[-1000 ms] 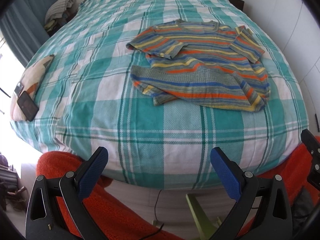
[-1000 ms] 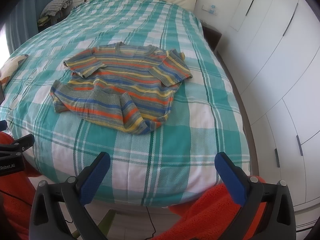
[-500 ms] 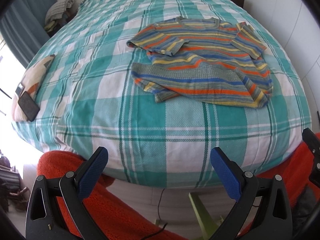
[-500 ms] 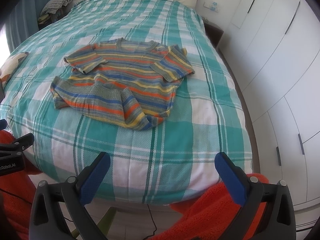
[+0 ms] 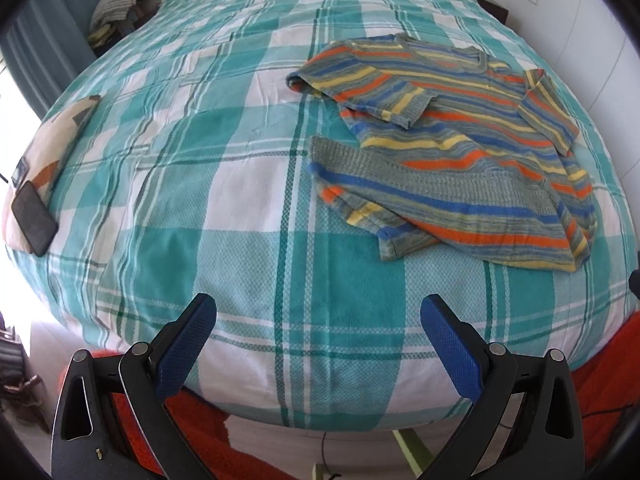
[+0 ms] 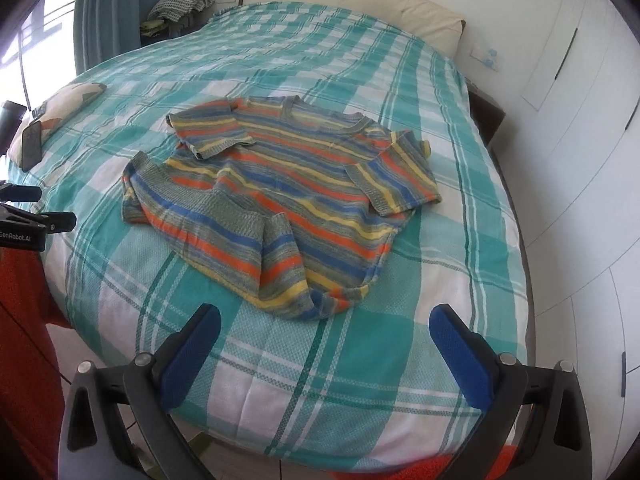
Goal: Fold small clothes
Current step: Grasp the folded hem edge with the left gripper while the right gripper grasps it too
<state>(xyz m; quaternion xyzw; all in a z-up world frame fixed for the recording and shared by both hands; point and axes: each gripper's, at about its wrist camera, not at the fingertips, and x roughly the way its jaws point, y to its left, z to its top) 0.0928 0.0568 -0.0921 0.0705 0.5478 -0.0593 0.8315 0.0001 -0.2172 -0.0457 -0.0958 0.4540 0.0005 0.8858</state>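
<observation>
A small knitted top [image 5: 460,148] [image 6: 288,196] with orange, blue, yellow and grey stripes lies rumpled on a bed with a teal and white checked cover [image 5: 240,200] [image 6: 360,60]. Its hem is turned up and both short sleeves are folded in over the chest. My left gripper [image 5: 318,320] hangs open above the bed's near edge, short of the top and to its left. Over the near edge in the right wrist view, my right gripper [image 6: 324,330] is open too, just short of the hem. Neither holds anything.
A dark phone [image 5: 34,218] rests on a patterned cushion [image 5: 60,132] at the bed's left edge. White wardrobe doors [image 6: 580,160] stand to the right, a teal curtain [image 6: 120,8] and a pile of clothes [image 6: 184,0] at the far left. A person's orange clothing [image 5: 200,436] shows below.
Both grippers have moved forward over the bed's near edge, closer to the striped top. The top lies as before, and both grippers stay open.
</observation>
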